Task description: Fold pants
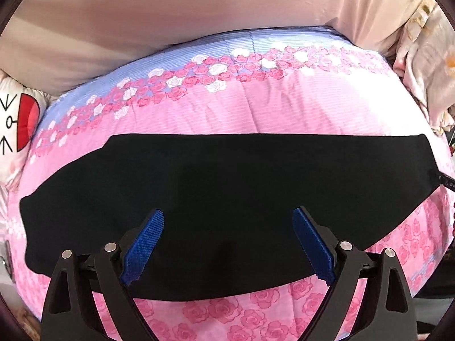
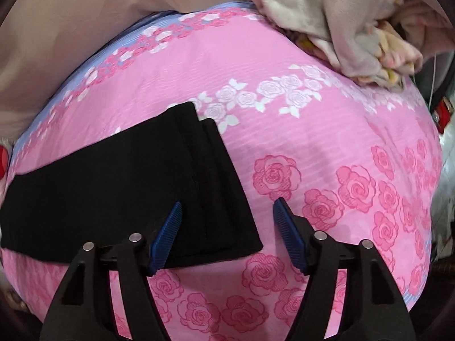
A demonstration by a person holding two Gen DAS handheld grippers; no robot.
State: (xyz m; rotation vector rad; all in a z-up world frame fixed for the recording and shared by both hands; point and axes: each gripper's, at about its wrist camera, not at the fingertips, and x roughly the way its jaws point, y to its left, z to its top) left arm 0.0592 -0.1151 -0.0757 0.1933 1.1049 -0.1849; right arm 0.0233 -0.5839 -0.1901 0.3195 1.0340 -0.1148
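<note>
the long black cloth pants [image 1: 216,199] lie flat on the pink rose bed cover [image 1: 256,113], one leg laid over the other. the left claw [image 1: 227,244] and right claw [image 2: 227,236] both stand apart, holding nothing. a grab at only the top layer could pull the legs crooked.

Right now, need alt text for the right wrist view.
Black pants, folded lengthwise, lie flat on a pink rose-print quilt, their end under the open right tool, which holds nothing. Crumpled beige cloth sits at the quilt's far edge.
</note>
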